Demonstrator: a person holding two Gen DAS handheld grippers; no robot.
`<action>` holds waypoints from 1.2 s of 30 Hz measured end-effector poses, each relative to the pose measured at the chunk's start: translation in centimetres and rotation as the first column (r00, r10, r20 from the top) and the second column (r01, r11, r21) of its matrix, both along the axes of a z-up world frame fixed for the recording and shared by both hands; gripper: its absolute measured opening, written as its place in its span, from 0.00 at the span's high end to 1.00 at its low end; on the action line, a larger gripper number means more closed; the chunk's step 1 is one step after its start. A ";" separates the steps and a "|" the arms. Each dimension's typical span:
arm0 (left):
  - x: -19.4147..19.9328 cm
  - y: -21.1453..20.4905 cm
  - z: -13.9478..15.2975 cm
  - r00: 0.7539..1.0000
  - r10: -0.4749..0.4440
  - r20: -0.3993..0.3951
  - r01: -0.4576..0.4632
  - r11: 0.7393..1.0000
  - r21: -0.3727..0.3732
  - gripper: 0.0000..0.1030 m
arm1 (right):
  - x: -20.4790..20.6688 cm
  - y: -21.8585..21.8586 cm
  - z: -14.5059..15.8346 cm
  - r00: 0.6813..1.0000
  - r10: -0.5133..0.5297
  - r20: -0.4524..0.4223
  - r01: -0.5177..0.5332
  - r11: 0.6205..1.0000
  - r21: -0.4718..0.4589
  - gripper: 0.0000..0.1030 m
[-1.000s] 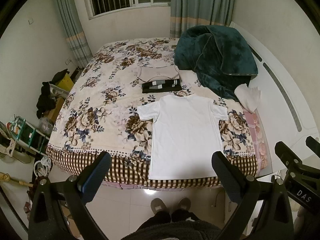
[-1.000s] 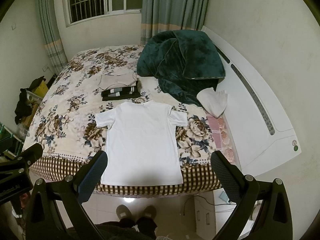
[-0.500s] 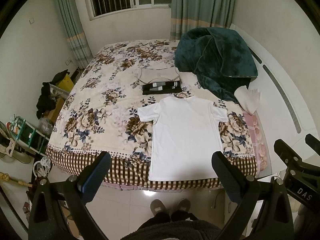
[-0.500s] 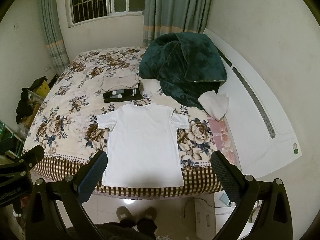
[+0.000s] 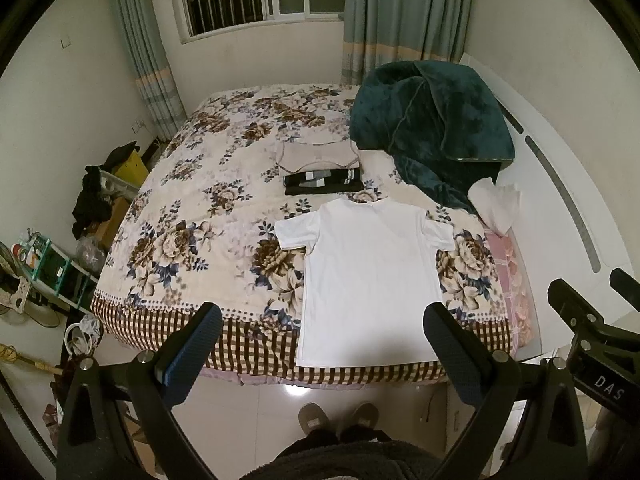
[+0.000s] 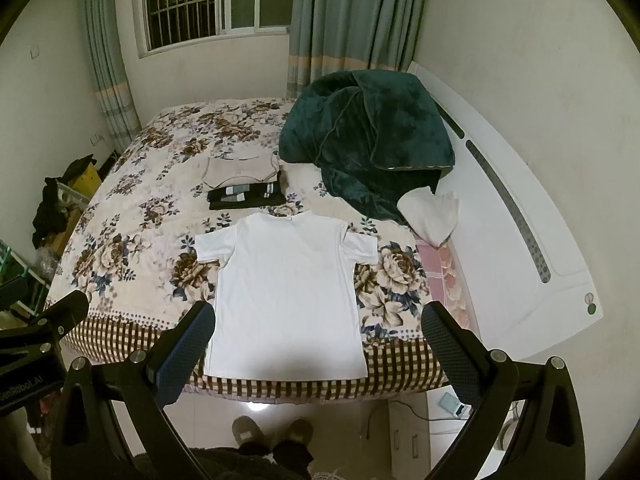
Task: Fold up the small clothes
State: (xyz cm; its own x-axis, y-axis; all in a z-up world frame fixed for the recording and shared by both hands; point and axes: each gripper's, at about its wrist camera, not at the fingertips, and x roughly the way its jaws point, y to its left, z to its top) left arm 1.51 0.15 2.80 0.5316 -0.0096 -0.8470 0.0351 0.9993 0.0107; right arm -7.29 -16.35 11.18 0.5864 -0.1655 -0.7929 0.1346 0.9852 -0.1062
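A white T-shirt [image 5: 368, 276] lies flat, back up, at the near edge of the flowered bed [image 5: 192, 240], its hem toward me; it also shows in the right wrist view [image 6: 286, 292]. My left gripper [image 5: 322, 344] is open and empty, held high above the floor in front of the bed. My right gripper [image 6: 318, 340] is open and empty at the same height, beside it. Behind the shirt lie a folded black garment [image 5: 322, 182] and a folded beige one [image 5: 316, 156].
A dark green blanket [image 5: 432, 128] is heaped at the bed's far right, with a white cloth [image 5: 496, 204] below it. A white headboard [image 6: 520, 240] runs along the right. Clutter and shelves [image 5: 48, 264] stand left of the bed. My slippers [image 5: 338, 418] stand on the tiled floor.
Both grippers have drawn slightly back and up from the bed, so the shirt sits a little farther off. Nothing on the bed has moved.
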 end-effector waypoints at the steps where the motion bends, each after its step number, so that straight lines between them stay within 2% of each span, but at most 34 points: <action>1: 0.0 0.0 0.0 1.000 -0.001 0.001 0.001 1.000 -0.002 0.00 | 0.0 0.0 0.0 1.000 -0.001 0.000 0.001 1.000 0.001 0.00; 12: 0.5 -0.2 0.4 1.000 -0.002 0.007 0.002 1.000 -0.003 0.00 | 0.5 -0.2 0.8 1.000 0.000 0.005 0.000 1.000 0.002 0.00; 36: -0.1 -0.2 0.2 1.000 0.000 0.018 0.000 1.000 -0.008 0.00 | -0.5 -0.1 0.3 1.000 0.000 0.015 0.000 1.000 -0.001 0.00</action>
